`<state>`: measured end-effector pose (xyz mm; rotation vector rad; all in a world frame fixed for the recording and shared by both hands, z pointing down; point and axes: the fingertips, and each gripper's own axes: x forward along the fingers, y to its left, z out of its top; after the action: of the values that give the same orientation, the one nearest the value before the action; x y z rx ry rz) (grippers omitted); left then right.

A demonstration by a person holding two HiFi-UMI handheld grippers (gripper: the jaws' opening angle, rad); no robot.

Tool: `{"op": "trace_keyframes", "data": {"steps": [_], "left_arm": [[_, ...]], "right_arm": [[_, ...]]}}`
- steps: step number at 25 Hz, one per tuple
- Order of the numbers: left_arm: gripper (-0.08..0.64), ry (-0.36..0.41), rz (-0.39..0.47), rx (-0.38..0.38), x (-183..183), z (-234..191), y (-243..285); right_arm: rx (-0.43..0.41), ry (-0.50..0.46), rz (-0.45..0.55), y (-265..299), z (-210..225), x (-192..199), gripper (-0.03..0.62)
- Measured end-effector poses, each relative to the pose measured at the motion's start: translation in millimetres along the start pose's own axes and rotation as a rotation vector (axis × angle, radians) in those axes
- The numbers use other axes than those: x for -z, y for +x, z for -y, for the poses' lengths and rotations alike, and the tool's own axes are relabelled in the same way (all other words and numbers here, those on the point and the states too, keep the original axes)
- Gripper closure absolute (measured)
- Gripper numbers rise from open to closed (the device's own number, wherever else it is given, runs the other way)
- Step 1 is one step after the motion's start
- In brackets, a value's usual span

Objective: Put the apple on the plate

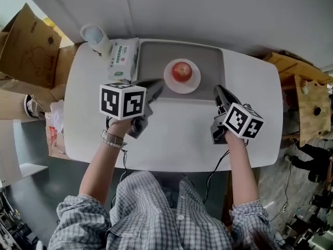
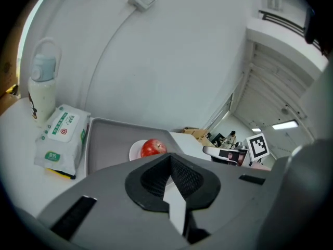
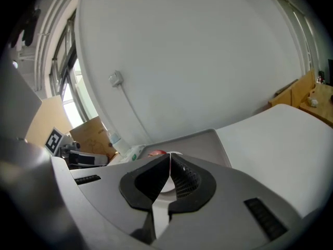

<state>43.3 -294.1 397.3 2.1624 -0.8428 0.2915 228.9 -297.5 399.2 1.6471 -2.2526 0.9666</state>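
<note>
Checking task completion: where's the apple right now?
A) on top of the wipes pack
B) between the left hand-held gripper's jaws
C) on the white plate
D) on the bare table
C: the apple sits on the plate, which lies in the grey tray.

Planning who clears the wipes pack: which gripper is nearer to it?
Left. The left gripper hangs beside the wipes pack; the right gripper is across the plate from it.

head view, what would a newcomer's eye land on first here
The red apple sits on a small white plate in the grey tray at the table's far side. Nearer the person, the left gripper and right gripper flank it, both shut and empty.
</note>
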Motion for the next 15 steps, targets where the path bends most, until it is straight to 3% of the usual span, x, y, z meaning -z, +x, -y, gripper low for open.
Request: {"op": "trace_keyframes", "data": {"steps": [6, 15], "left_arm": [[0.552, 0.06, 0.098, 0.022, -11, 35, -41], [0.552, 0.152, 0.262, -0.009, -23, 71, -104]], "right_arm": [[-0.094, -0.071, 0.16, -59, -44, -33, 0.566], [-0.027, -0.236, 0.27, -124, -66, -45, 0.569]]}}
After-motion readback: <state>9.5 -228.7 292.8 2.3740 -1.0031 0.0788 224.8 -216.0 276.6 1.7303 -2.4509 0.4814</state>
